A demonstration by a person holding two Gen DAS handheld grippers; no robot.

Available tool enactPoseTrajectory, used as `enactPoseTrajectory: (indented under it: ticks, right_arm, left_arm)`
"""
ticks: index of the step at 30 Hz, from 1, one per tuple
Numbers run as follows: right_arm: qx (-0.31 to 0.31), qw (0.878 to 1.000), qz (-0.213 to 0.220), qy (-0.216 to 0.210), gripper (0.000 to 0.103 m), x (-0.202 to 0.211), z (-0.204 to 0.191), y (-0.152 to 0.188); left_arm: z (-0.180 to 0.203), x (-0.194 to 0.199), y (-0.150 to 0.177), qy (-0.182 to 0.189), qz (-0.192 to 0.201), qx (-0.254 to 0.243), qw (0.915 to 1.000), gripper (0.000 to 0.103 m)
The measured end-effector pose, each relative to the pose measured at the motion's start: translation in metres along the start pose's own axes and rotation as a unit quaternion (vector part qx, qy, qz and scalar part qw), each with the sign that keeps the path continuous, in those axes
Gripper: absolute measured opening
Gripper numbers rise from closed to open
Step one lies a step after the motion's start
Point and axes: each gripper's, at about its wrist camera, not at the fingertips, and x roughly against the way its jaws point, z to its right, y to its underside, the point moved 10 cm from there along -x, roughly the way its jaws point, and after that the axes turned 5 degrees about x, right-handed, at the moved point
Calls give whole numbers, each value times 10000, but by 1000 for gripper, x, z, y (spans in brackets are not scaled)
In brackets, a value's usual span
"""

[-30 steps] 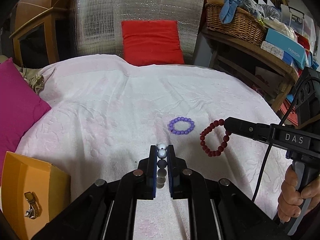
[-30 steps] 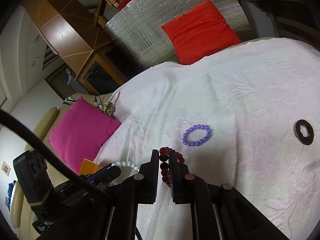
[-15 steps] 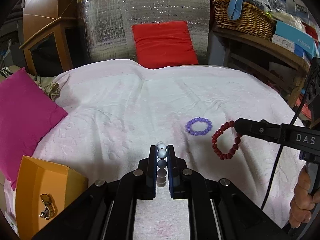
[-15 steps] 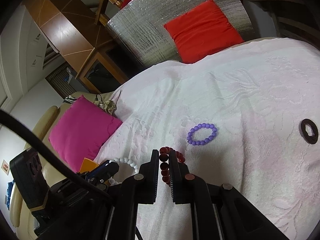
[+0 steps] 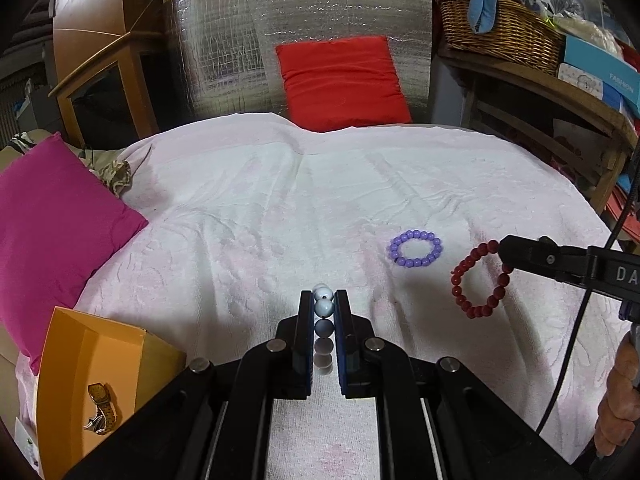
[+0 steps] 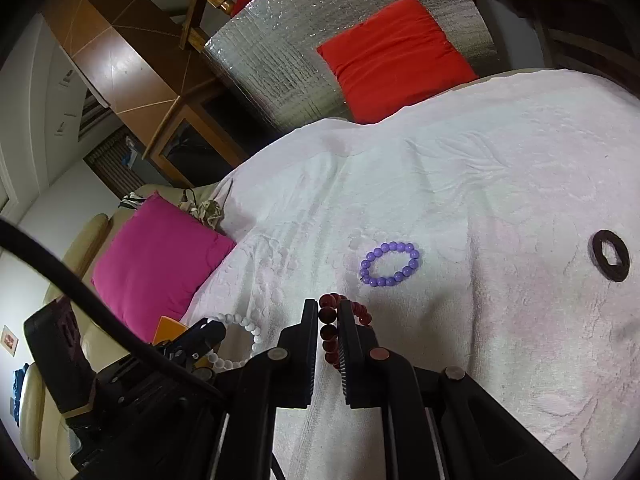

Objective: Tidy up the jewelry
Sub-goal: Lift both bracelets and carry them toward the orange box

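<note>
My left gripper (image 5: 323, 300) is shut on a white bead bracelet (image 5: 323, 308), held above the pale pink bedspread (image 5: 280, 208); it also shows in the right wrist view (image 6: 236, 344). My right gripper (image 6: 329, 312) is shut on a dark red bead bracelet (image 6: 328, 332), which hangs from its fingertips in the left wrist view (image 5: 480, 280). A purple bead bracelet (image 5: 416, 248) lies flat on the bedspread between them, also in the right wrist view (image 6: 390, 264). An orange box (image 5: 92, 364) at the lower left holds a gold watch (image 5: 102, 408).
A dark ring (image 6: 610, 261) lies on the bedspread to the right. A magenta cushion (image 5: 52, 216) sits at the left, a red cushion (image 5: 340, 80) against a silver foil board at the back. A shelf with a wicker basket (image 5: 500, 28) stands at the right.
The left gripper has swung left with the white bracelet, bringing the orange box further into view. The right gripper has lifted slightly with the red bracelet. The purple bracelet has not moved.
</note>
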Motion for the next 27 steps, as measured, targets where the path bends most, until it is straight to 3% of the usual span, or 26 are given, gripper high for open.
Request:
enactPoseTrajectory:
  ticks: [14, 27]
  right_arm:
    - [-90, 9999, 89, -14, 11, 9, 6, -5]
    - [115, 9996, 101, -225, 11, 9, -25, -2]
  left_arm:
    - [-6, -4, 4, -50, -101, 164, 9998, 10]
    - [-14, 11, 4, -252, 60, 323, 9991, 10]
